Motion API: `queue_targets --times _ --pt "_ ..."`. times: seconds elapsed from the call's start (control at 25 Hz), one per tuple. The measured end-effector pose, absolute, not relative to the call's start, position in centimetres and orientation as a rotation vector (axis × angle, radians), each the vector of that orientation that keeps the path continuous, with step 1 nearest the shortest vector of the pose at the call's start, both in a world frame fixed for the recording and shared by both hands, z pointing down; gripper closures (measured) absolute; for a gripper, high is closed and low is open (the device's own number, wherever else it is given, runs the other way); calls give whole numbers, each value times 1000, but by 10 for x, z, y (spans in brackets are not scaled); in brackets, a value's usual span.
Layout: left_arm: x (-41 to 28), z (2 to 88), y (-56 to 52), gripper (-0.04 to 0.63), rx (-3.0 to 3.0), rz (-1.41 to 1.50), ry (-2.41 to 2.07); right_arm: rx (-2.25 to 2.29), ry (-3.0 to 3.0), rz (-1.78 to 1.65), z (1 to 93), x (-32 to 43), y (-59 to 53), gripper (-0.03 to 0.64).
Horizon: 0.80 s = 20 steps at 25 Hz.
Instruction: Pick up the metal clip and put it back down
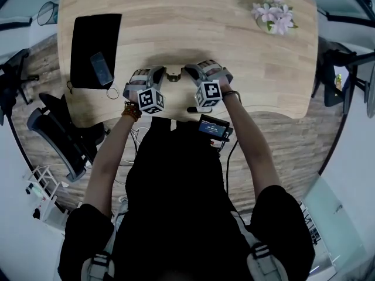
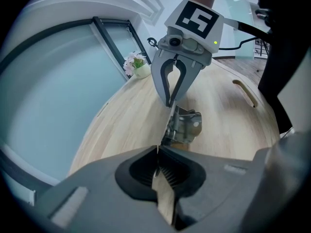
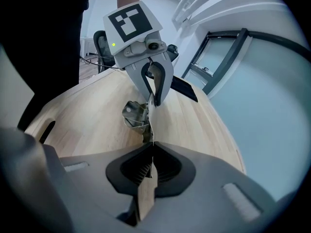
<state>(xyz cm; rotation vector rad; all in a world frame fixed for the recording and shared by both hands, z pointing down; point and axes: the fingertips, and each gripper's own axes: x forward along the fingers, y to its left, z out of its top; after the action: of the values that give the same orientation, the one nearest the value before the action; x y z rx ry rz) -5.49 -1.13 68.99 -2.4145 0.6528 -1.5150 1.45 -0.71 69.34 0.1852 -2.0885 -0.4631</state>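
Bare left forearm [image 1: 110,160] and right forearm [image 1: 253,148] reach forward. I read grey two-jaw left gripper [image 2: 158,150] and right gripper [image 3: 151,147] tip to tip, each pinched (no gap) on the thin silver metal clip [image 2: 185,125].

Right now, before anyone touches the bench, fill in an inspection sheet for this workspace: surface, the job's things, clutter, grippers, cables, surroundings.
Surface: pale wooden table with rounded corners.
Job's things: small silver metal clip, near the table's front edge between the two grippers; whether it is lifted cannot be told.
Clutter: black rectangular mat at the left with a dark phone on it; pink flowers in a small pot at the far right.
Grippers: left gripper and right gripper face each other, each shut on the clip's thin edge.
Cables: black cable hanging from the small screen unit at the person's waist.
Surroundings: black office chair left of the table; wood-plank floor.
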Motion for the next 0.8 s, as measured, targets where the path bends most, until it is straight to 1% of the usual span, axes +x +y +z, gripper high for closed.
queue_targets --times 0.04,0.16,0.36,0.52,0.8 --pt "-54 689 -12 588 -2421 -1510 653 180 -2086 -455 696 15 -6 591" --pt "-49 688 -13 588 -2448 -1491 646 167 -2076 -431 705 19 -2 575" --pt "-48 689 -12 586 -2473 -1488 641 179 -2081 -404 706 21 -2 571" --pt "-50 686 -9 586 -2492 -1490 668 146 -2085 -365 704 23 4 528" --pt "-60 671 -13 581 -2552 -1453 796 223 -2145 -267 685 26 5 535"
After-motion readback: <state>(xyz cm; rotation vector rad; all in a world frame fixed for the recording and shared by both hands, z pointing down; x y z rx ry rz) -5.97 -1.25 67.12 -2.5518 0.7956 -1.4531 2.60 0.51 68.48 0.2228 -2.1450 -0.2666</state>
